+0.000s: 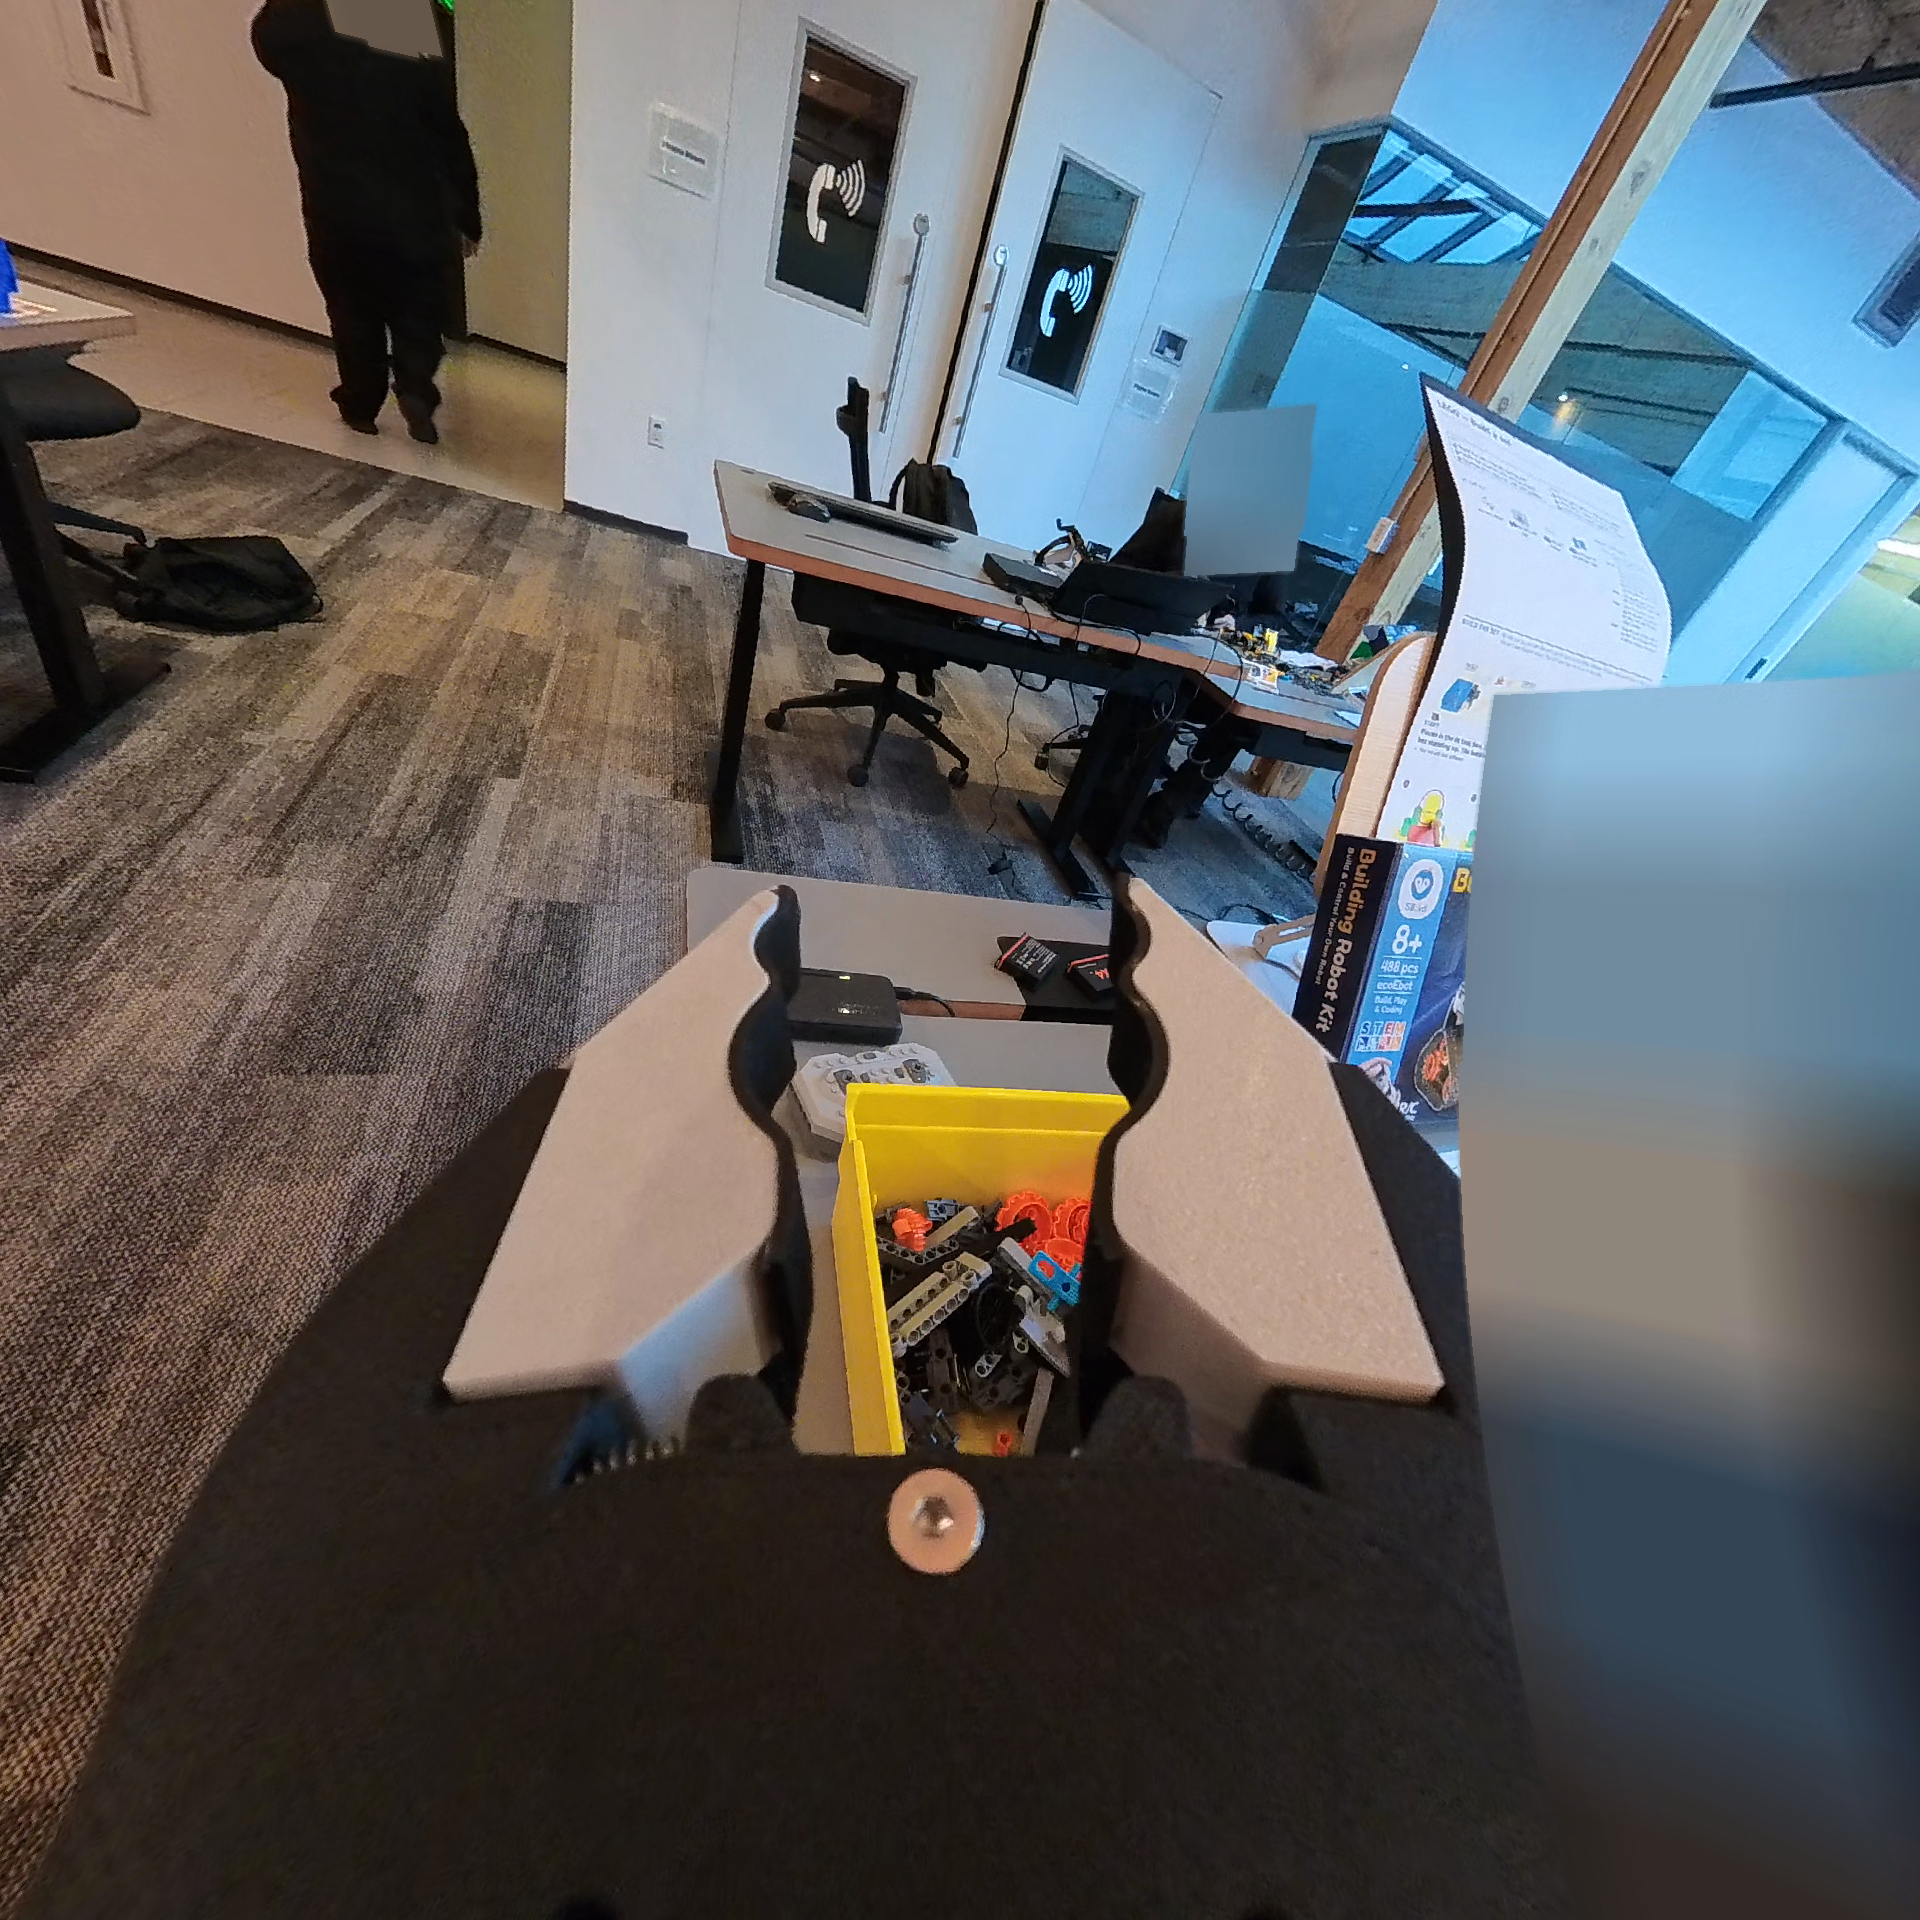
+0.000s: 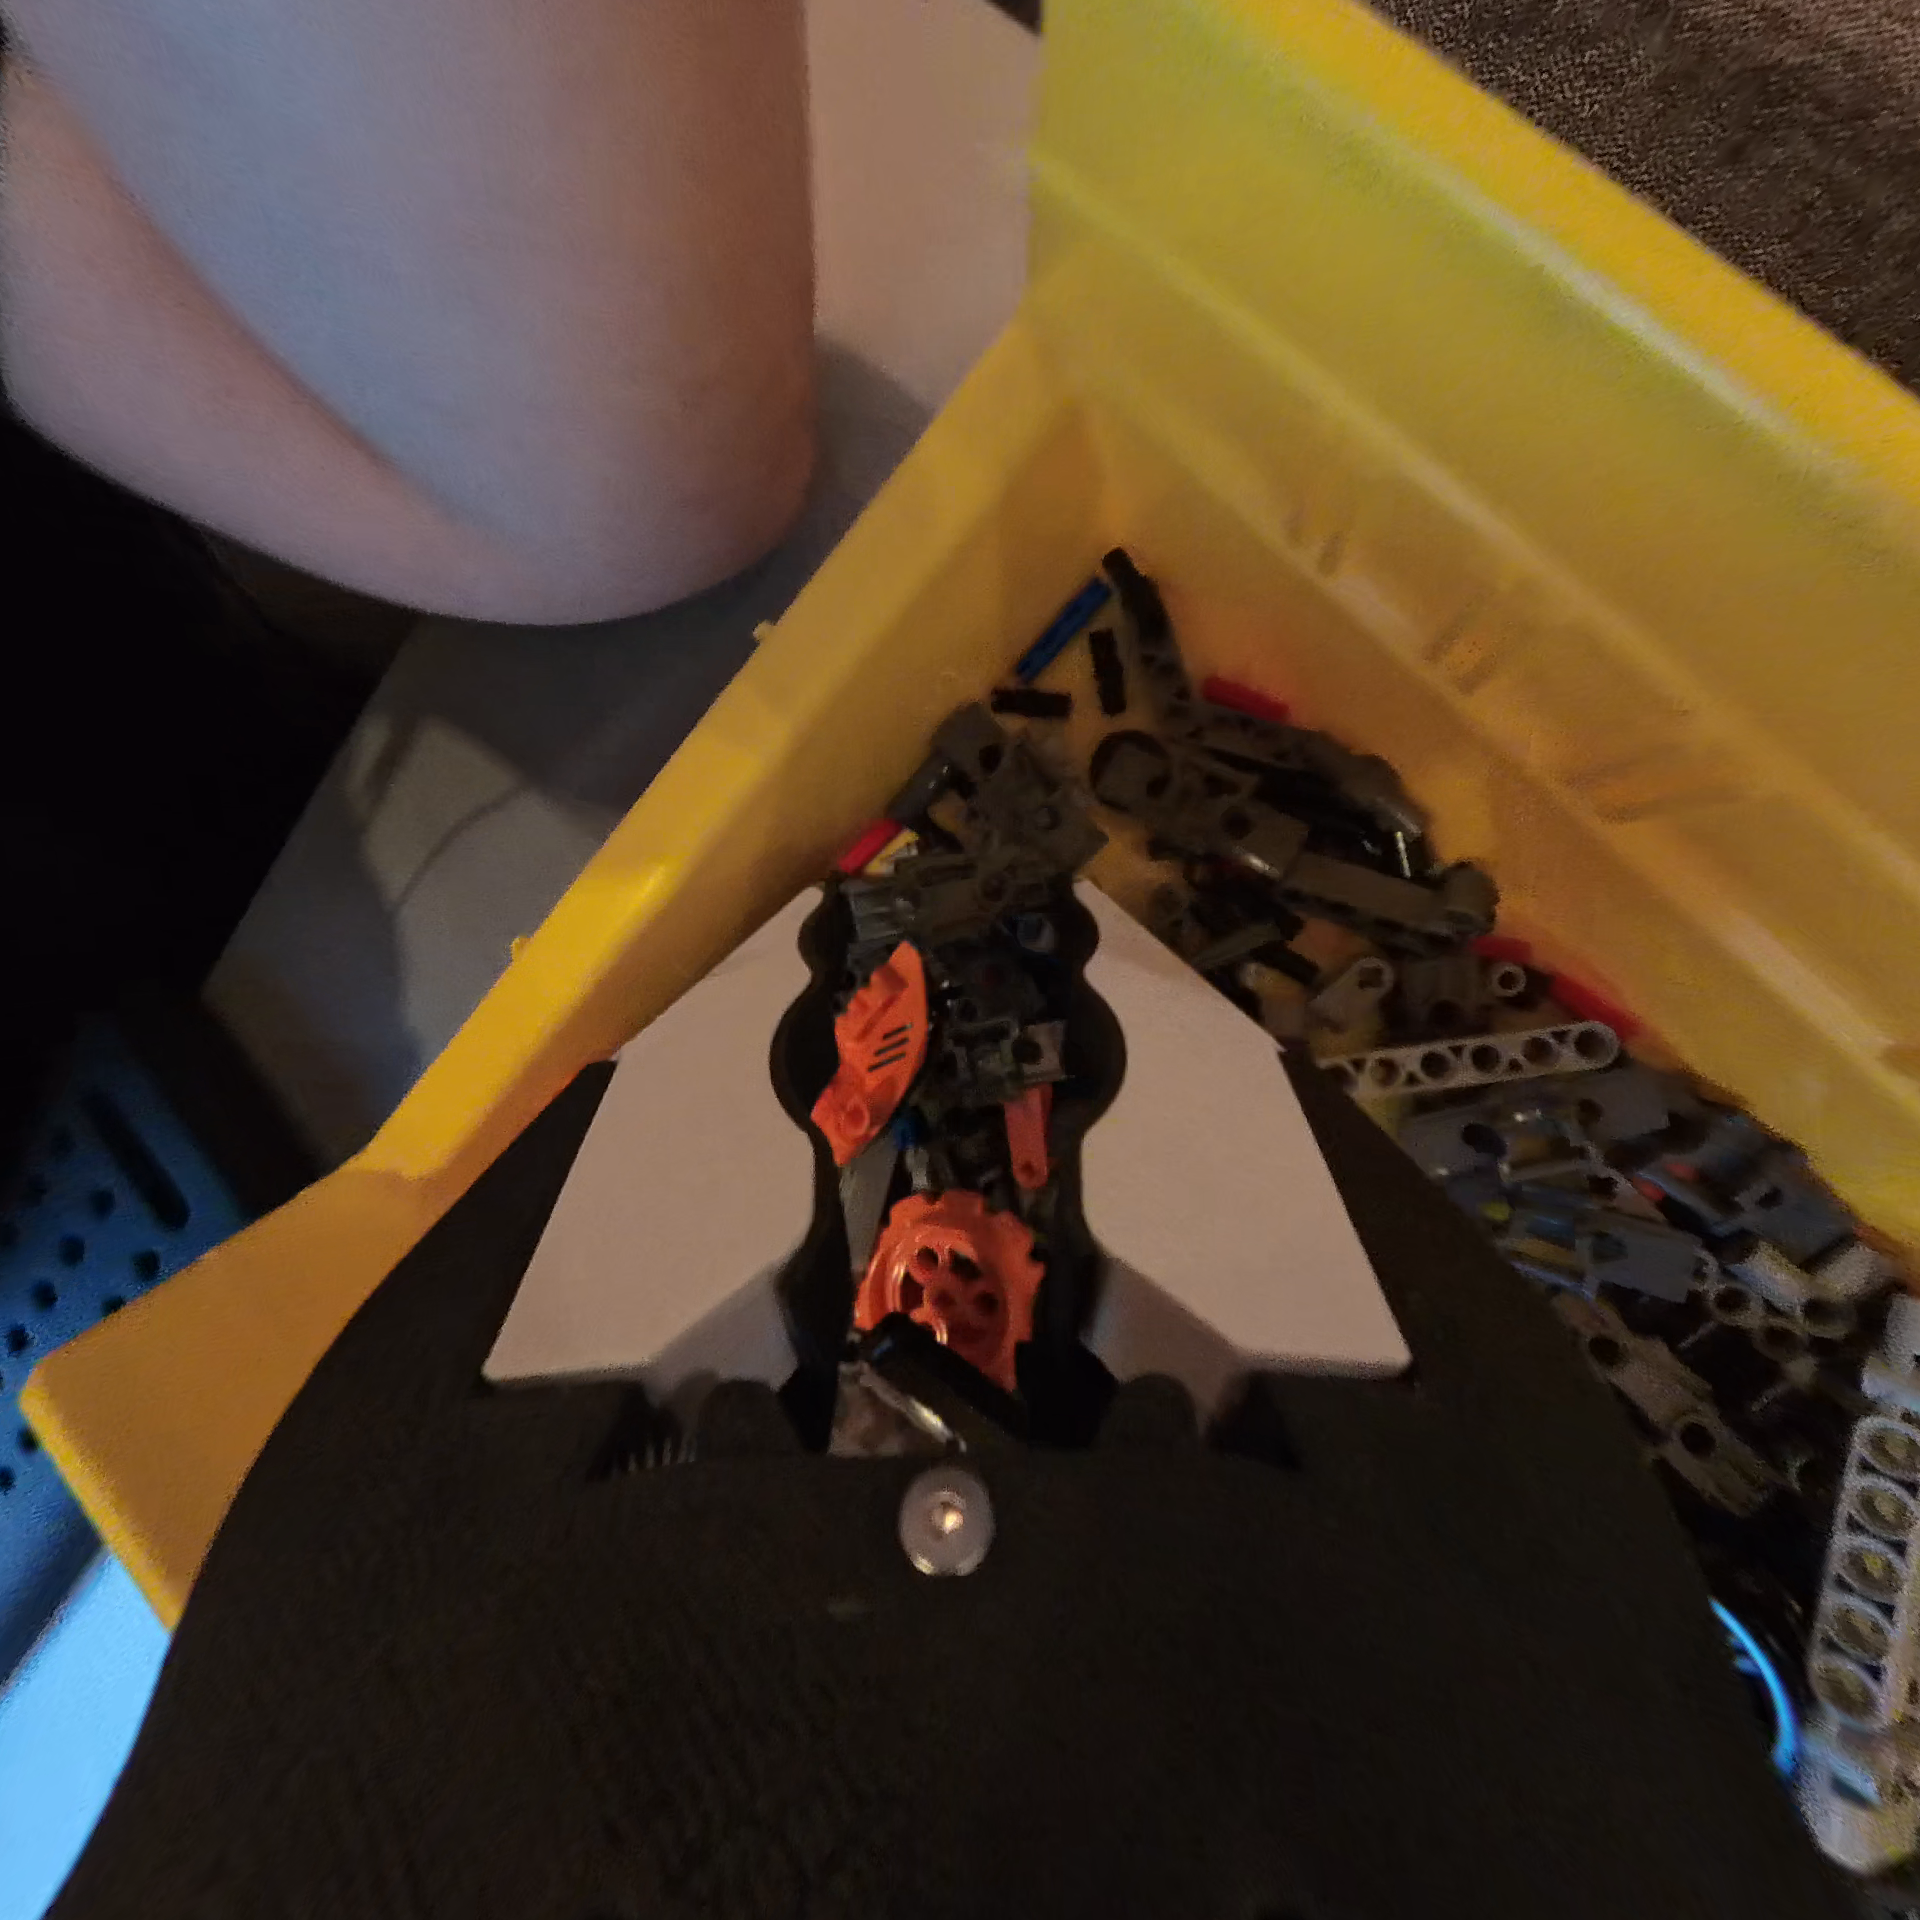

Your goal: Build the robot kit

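My left gripper [image 1: 954, 904] is open and empty, held above a yellow bin [image 1: 868, 1299] of small building-kit parts: grey and black beams and orange gears [image 1: 1044, 1216]. My right gripper [image 2: 951, 904] is down inside the same yellow bin [image 2: 1299, 343], near a corner. Its jaws stand apart over the pile. An orange gear [image 2: 951, 1288], an orange shell piece [image 2: 878, 1039] and dark grey parts [image 2: 977, 883] lie between the fingers. I cannot see a firm grip on any of them. A pale perforated beam [image 2: 1475, 1060] lies to the right.
A grey hub block [image 1: 868, 1075], a black box [image 1: 842, 1003] and two black packs [image 1: 1049, 961] lie beyond the bin on the table. A blue kit box [image 1: 1382, 966] and an instruction sheet [image 1: 1538, 592] stand at right. Desks, chairs and a standing person [image 1: 379, 208] are behind. A forearm [image 2: 416, 312] is beside the bin. About 35 cm separates my left fingertips from my right.
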`<state>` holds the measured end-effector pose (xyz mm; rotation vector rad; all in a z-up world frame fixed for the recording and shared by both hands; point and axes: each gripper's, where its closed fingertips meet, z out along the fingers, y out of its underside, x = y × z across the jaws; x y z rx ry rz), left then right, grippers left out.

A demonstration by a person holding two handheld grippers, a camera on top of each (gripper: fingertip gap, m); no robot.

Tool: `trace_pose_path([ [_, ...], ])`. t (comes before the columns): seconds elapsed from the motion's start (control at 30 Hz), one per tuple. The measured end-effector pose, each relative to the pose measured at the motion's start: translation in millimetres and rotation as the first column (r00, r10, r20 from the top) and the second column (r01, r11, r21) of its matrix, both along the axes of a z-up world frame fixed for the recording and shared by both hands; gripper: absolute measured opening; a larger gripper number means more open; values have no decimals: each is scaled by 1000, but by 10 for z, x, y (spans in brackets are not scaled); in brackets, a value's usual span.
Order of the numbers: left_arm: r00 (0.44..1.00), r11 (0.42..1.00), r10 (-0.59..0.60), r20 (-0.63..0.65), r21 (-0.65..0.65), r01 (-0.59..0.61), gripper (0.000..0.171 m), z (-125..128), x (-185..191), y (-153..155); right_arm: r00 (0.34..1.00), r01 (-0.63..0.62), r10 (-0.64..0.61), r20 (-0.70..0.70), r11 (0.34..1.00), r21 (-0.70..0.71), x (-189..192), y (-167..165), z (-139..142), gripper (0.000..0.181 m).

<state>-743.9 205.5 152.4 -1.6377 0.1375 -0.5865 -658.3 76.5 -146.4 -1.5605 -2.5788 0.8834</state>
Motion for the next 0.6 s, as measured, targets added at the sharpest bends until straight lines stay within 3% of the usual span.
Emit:
trace_pose_path([
  [0.07, 1000, 1000, -1, 1, 1, 1, 57, 1, 0, -5, 1000, 13, -12, -21, 998, 62, 35, 156, 29, 40],
  [0.17, 1000, 1000, -1, 2, 4, 1, 57, 9, -2, -10, 993, 118, -107, -57, 966, 228, 35, 669, 13, 42],
  [0.23, 1000, 1000, -1, 2, 4, 1, 57, 9, 0, -10, 985, 174, -165, -56, 956, 238, 30, 837, -19, 44],
  [0.43, 1000, 1000, -1, 1, 1, 1, 57, 4, -1, -5, 983, 184, -182, -26, 960, 210, -18, 803, -119, 39],
  [0.6, 1000, 1000, -8, -7, -2, 8, 57, -3, 29, 2, 993, 118, -120, 9, 986, 118, 48, 558, -92, 8],
])
